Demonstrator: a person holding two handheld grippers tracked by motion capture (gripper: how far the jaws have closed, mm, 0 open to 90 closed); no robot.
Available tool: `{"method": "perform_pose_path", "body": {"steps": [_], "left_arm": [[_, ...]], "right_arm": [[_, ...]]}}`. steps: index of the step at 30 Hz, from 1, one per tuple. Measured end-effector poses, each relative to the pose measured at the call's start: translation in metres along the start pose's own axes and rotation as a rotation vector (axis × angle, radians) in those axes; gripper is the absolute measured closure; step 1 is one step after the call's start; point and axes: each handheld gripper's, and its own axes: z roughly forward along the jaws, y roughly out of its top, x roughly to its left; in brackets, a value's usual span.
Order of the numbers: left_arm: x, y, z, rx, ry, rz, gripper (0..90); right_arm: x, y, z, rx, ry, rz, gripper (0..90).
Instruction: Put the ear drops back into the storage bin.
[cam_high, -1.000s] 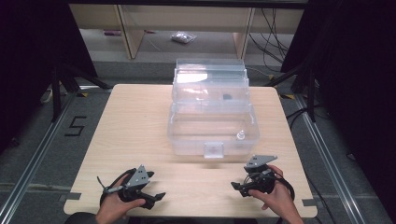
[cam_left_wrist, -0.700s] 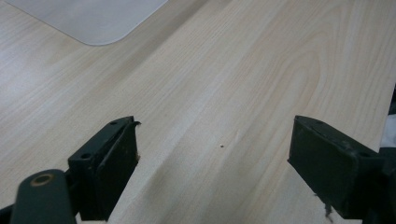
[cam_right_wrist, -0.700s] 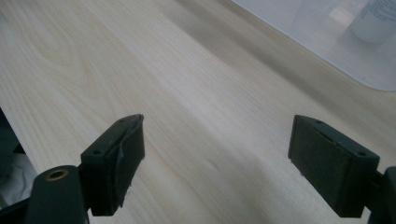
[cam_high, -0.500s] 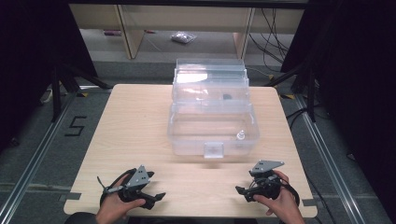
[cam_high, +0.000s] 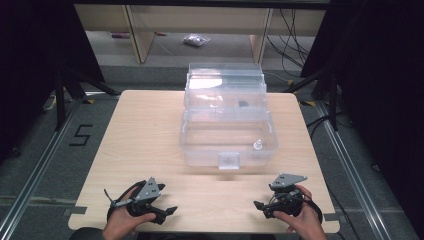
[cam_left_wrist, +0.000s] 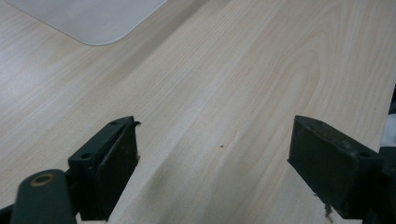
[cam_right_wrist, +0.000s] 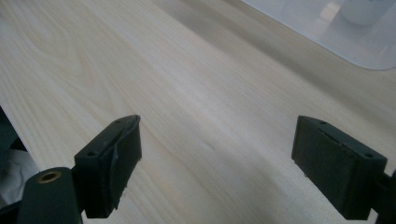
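Observation:
A clear plastic box (cam_high: 227, 135) with its lid raised at the back stands in the middle of the wooden table (cam_high: 145, 130). Inside it are a small white piece (cam_high: 258, 145) and a small dark piece (cam_high: 243, 103). My left gripper (cam_high: 167, 212) rests near the front left edge, open, with bare wood between its jaws (cam_left_wrist: 215, 135). My right gripper (cam_high: 260, 207) sits near the front right edge, pointing left. Its jaws have just been opening and stand wide with nothing between them (cam_right_wrist: 217, 130). A corner of the box (cam_right_wrist: 336, 28) lies ahead of the right gripper.
A front latch (cam_high: 229, 161) sticks out of the box toward me. Behind the table stand wooden shelf legs, with a small bag (cam_high: 196, 40) on the floor. Cables hang at the back right. A floor mark "5" (cam_high: 82, 135) lies left of the table.
The right hand has drawn slightly toward the near edge of the table. The left hand and the box have kept still.

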Motion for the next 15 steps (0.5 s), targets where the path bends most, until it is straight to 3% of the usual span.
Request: {"method": "perform_pose_path", "body": {"steps": [3,6,7,8,9,10,15], "left_arm": [[0.0,-0.0001,0.0001,0.0,0.0,0.001,15.1],[0.0,-0.0001,0.0001,0.0,0.0,0.0,15.1],[0.0003,0.0,0.0,0.0,0.0,0.006,15.1],[0.0007,0.0002,0.0,0.001,-0.001,0.015,15.1],[0.0006,0.0002,-0.0001,0.001,-0.001,0.015,15.1],[0.0006,0.0002,-0.0001,0.001,-0.001,0.015,15.1],[0.0007,0.0003,0.0,0.001,0.0,0.016,15.1]], "right_arm": [[0.002,-0.0003,-0.0023,0.032,0.003,0.037,16.7],[0.0015,-0.0015,-0.0015,0.021,0.005,0.023,16.7],[-0.0003,-0.0021,-0.0007,0.015,0.007,-0.003,16.7],[-0.0007,-0.0024,-0.0003,0.014,0.011,-0.004,16.7],[0.0014,-0.0032,-0.002,0.03,-0.004,0.033,16.7],[0.0009,-0.0041,-0.0003,0.006,-0.005,0.02,16.6],[-0.0002,-0.0052,-0.0002,0.007,-0.007,0.012,16.7]]}}
